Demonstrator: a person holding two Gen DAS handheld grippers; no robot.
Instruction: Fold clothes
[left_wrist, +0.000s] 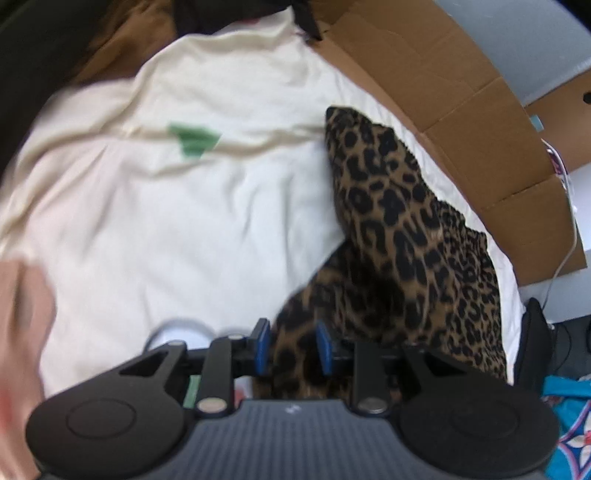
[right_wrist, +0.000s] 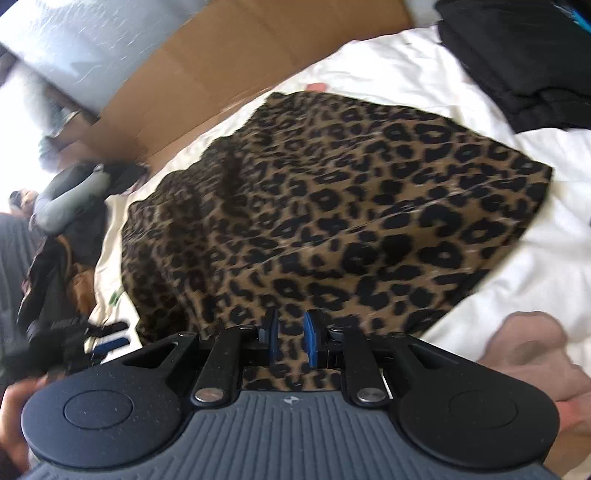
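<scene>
Leopard-print garment (right_wrist: 332, 206) is draped over white bedding (right_wrist: 406, 62), running toward 1 o'clock in the left view. Left gripper (left_wrist: 291, 349) and right gripper (right_wrist: 291, 341) are each nearly closed, with fabric pinched between blue pads. Risks: thin cloth may slip out under uneven pull, or bunch and skew the fold; cream shirt (left_wrist: 166, 206) at 10 o'clock could be dragged.

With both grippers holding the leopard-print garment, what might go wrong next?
The left gripper holds only a bunched edge of the leopard-print garment, so it may slip out. The garment lies over a cream shirt, which could drag along. The cardboard box stands close beside it and may snag the cloth.
</scene>
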